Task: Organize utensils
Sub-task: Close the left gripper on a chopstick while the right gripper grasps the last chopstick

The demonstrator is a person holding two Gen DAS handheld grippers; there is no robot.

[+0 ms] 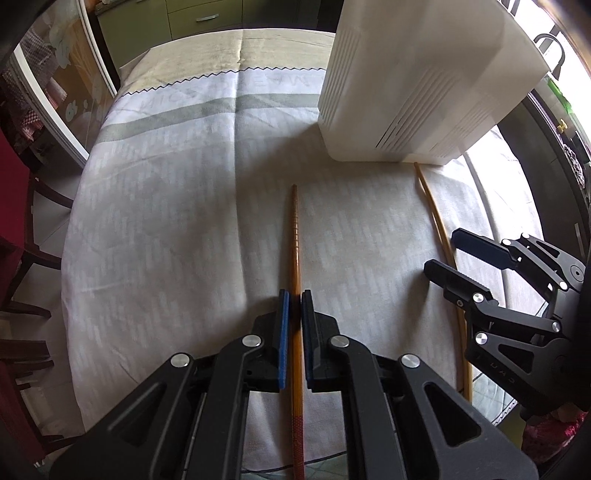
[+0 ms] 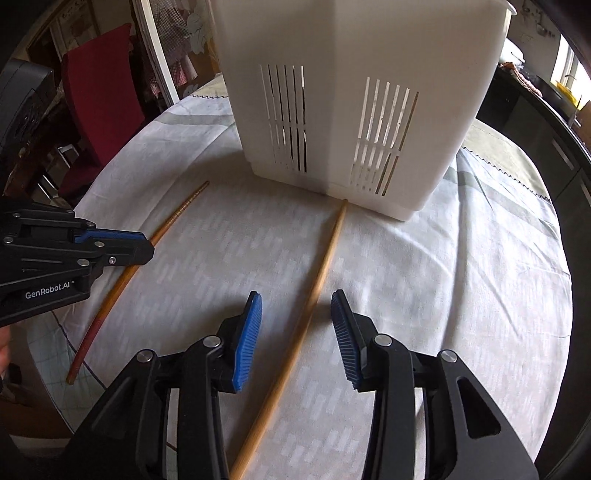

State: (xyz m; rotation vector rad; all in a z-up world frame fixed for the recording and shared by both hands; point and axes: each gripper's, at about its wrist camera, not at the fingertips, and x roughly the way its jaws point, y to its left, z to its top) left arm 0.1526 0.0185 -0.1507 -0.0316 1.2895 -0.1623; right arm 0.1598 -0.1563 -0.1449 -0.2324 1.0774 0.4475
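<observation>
A dark orange chopstick with a red end lies on the tablecloth. My left gripper is closed around its middle; it also shows in the right wrist view. A pale wooden chopstick lies with its tip against the white slotted utensil holder. My right gripper is open and straddles this pale chopstick just above the cloth. In the left wrist view the right gripper sits over the pale chopstick, near the holder.
The table wears a white and grey patterned cloth. A red chair stands at the far left edge. A glass door and green cabinets are behind the table. Another stick shows through the holder's slots.
</observation>
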